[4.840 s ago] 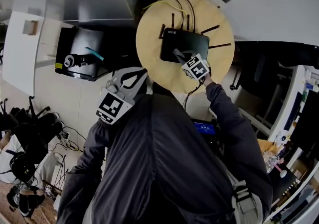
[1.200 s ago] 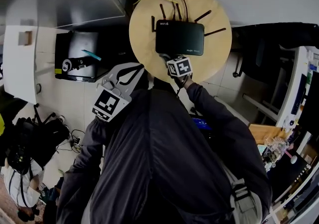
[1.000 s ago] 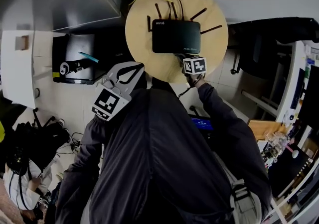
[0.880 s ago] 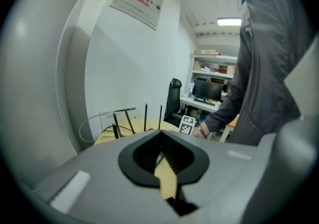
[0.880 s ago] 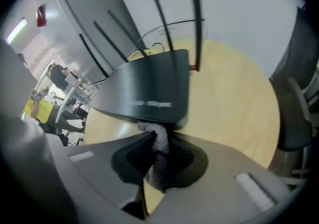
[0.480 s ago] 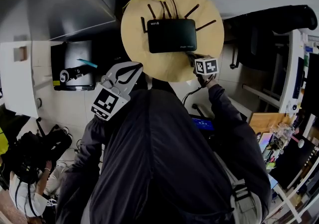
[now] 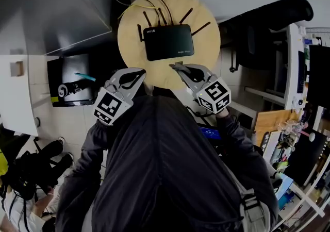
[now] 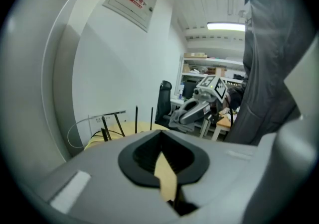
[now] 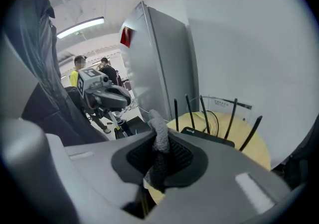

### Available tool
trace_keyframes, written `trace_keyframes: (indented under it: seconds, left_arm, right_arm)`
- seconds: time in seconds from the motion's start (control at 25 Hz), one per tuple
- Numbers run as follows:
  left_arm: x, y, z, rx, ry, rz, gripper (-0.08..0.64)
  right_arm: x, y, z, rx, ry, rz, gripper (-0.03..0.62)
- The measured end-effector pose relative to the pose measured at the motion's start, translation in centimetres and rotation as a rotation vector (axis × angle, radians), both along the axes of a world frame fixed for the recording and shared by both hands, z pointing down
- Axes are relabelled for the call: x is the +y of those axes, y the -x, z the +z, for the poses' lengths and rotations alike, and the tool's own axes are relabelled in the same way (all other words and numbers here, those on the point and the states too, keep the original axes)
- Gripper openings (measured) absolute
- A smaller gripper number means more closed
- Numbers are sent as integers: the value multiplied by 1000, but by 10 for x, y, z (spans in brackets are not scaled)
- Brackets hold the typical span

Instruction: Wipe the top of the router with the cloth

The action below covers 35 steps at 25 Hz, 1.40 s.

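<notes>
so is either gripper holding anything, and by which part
The right gripper pinches the grey cloth by a bunched fold, one end poking above the jaws. The left gripper holds nothing.

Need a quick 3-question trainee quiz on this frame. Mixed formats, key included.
1. Multiple choice: what is pinched in the right gripper? A) a yellow cable B) a grey fuzzy cloth C) nothing
2. True or false: the cloth is pressed on top of the black flat router with antennas.
3. Fill in: the router lies on a round light wooden table; the left gripper holds ____.
Key: 1 B. 2 False, the cloth is held clear of the router. 3 Nothing, its jaws are shut and empty.
</notes>
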State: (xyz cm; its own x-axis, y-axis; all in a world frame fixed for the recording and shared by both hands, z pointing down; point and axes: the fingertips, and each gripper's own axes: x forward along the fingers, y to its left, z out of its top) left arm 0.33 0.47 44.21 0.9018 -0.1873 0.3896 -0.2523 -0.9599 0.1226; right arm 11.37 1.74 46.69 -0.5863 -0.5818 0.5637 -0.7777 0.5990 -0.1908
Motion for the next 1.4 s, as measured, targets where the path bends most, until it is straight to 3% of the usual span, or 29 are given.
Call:
trace_keyframes:
  seconds: [0.4,1.4]
  left_arm:
    - [8,4,-1,1,-5,23,-9]
    - [10,17,-2,11,-1,23,-9]
  right_arm:
    - [8,19,-18,11,-55,-12,32]
    - [9,39,-30,11,-78,-20,32]
